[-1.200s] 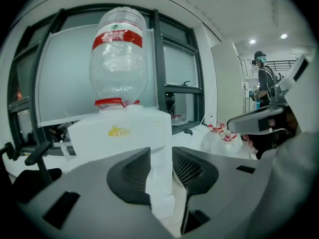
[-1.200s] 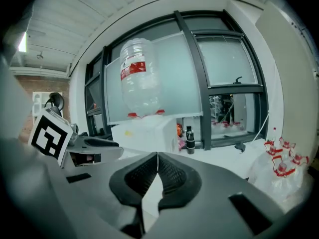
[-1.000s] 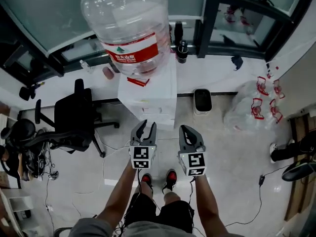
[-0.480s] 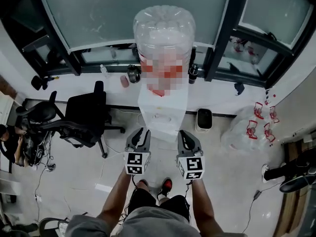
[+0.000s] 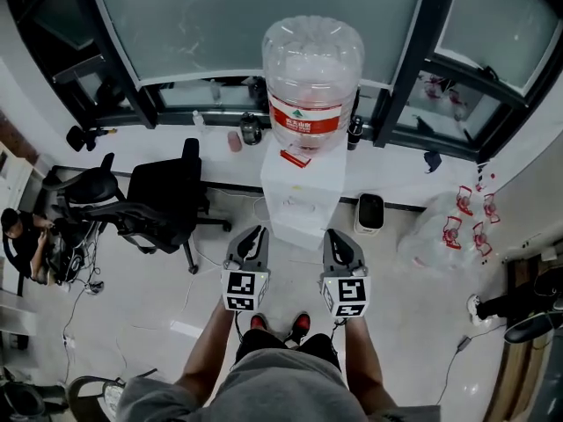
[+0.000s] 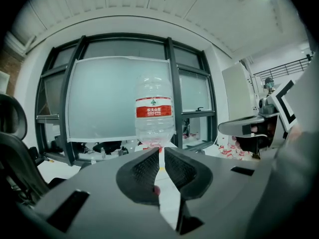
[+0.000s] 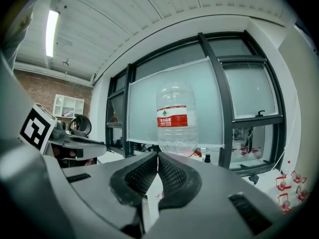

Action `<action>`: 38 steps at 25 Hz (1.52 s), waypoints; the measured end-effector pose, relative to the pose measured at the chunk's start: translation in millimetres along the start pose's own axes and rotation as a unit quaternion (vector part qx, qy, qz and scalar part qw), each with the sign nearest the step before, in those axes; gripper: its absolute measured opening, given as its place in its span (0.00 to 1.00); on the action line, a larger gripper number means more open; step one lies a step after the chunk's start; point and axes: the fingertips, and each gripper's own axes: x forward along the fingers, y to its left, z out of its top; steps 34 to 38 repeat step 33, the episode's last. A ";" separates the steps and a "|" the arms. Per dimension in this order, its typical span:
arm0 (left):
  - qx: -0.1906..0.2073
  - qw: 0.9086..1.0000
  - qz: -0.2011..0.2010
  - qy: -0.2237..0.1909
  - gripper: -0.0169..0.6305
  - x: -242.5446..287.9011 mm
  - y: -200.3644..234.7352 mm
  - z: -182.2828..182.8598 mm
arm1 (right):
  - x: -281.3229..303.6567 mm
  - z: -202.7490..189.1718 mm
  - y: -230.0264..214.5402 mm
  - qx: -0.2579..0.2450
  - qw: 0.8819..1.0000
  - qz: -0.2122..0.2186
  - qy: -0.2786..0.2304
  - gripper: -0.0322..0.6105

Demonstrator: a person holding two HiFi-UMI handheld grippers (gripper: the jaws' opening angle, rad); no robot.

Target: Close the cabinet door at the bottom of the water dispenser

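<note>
The white water dispenser (image 5: 303, 192) stands against the window ledge with a clear bottle (image 5: 312, 69) with a red label on top. From above its lower front is foreshortened, and I cannot tell how the cabinet door stands. My left gripper (image 5: 257, 232) hovers in front of the dispenser's left side; its jaws have just been closing and are shut with nothing between them. My right gripper (image 5: 332, 234) hangs beside it, shut and empty. Both gripper views look level at the bottle (image 6: 154, 116) (image 7: 175, 118), past the left gripper (image 6: 162, 151) and the right gripper (image 7: 158, 156).
A black office chair (image 5: 167, 196) stands left of the dispenser. A small white bin (image 5: 370, 211) and plastic bags (image 5: 449, 227) with red print lie to its right. Small bottles sit on the window ledge (image 5: 211, 161). A person (image 5: 18, 227) sits at the far left.
Both grippers have risen and the head view has lifted, so the dispenser looks smaller and farther. The left jaws went from open to shut. The right jaws stayed shut.
</note>
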 end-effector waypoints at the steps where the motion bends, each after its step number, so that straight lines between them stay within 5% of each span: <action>1: -0.002 1.000 0.000 0.000 0.10 -2.6 -1.0 0.3 | -0.6 0.9 1.5 -0.002 1.000 0.001 0.000 0.08; 38: 0.001 1.000 0.012 0.004 0.10 -5.8 -1.4 -2.2 | -3.1 -4.2 7.0 -0.006 1.000 0.011 0.007 0.08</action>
